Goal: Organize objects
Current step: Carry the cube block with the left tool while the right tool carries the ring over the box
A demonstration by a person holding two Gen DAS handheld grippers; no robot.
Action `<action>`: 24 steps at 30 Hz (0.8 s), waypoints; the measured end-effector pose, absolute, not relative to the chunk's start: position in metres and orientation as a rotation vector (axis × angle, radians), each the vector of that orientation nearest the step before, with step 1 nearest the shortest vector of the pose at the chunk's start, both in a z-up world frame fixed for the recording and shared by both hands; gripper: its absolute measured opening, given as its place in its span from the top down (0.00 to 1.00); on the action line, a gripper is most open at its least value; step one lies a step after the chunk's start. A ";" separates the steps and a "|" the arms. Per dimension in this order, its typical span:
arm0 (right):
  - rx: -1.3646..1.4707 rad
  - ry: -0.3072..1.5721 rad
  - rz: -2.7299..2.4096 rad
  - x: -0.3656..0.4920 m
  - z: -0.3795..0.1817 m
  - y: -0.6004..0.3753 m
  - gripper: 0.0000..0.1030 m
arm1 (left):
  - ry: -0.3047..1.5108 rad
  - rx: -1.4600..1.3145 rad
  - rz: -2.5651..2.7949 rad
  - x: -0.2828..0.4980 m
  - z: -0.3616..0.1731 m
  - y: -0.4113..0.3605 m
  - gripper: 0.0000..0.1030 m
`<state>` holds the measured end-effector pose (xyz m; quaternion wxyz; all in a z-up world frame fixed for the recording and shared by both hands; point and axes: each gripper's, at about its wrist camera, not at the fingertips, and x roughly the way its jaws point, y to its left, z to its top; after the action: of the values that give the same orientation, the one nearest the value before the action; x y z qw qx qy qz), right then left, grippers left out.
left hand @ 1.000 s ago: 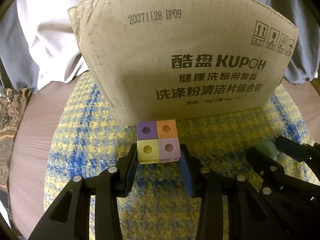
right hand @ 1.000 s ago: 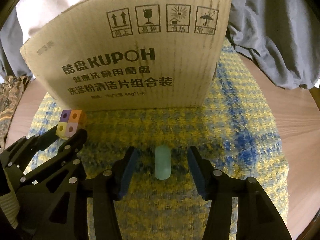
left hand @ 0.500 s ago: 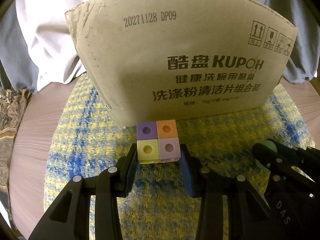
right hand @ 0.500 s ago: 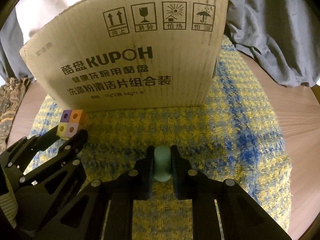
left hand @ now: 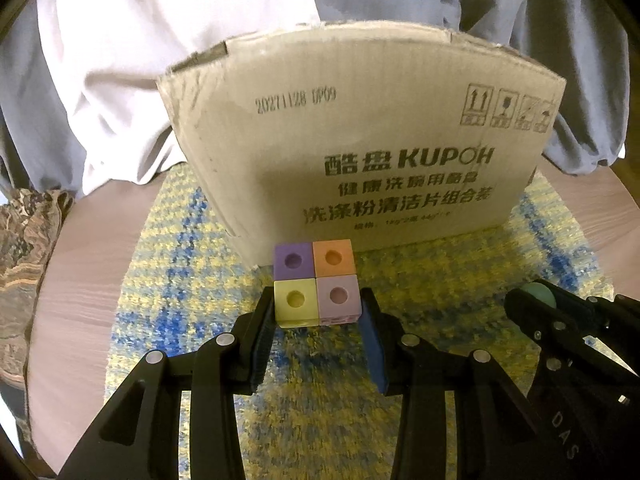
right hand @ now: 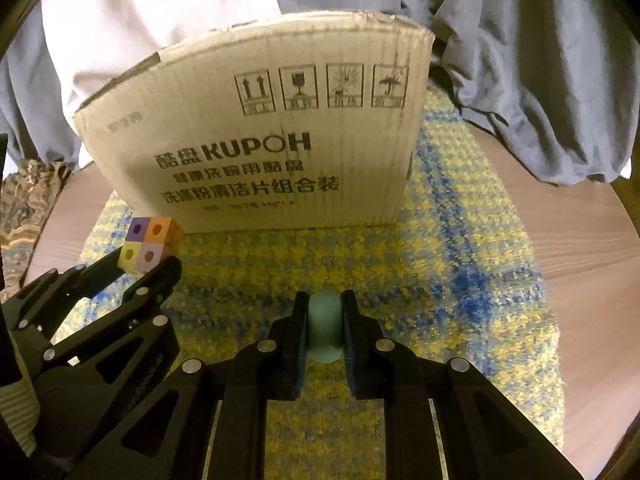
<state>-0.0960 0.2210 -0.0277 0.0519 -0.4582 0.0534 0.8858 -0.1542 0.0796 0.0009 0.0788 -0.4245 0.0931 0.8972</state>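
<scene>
My left gripper (left hand: 318, 316) is shut on a block of four joined cubes (left hand: 314, 284), purple, orange, yellow and pink, each with a round hole, and holds it above the mat. It also shows in the right wrist view (right hand: 150, 242). My right gripper (right hand: 325, 320) is shut on a pale green rounded piece (right hand: 325, 330), lifted off the mat; that piece shows in the left wrist view (left hand: 538, 296). A cardboard box (left hand: 372, 152) printed KUPOH stands just behind both, also in the right wrist view (right hand: 272, 140).
A yellow and blue woven mat (right hand: 460, 248) covers a round wooden table (right hand: 600, 248). A person in white and grey clothing (left hand: 168, 60) sits behind the box. A patterned cloth (left hand: 24, 248) lies at the table's left edge.
My right gripper closed on the green piece and raised it. Both grippers lifted and drew back, so the box looks lower and farther. The left gripper kept its hold on the cube block.
</scene>
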 end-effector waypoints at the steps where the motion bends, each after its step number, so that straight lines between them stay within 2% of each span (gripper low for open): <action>1: -1.388 0.162 2.697 -0.097 -0.026 0.218 0.84 | 0.280 -1.264 2.689 -0.151 0.004 0.081 0.62; 24: -1.218 0.162 2.782 -0.069 0.040 0.220 0.84 | 0.257 -1.117 2.749 -0.130 0.063 0.073 0.62</action>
<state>-0.0690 0.2198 0.0399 0.0501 -0.4001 0.0533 0.9135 -0.1298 0.0731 0.0634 0.0816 -0.3740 0.0860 0.9198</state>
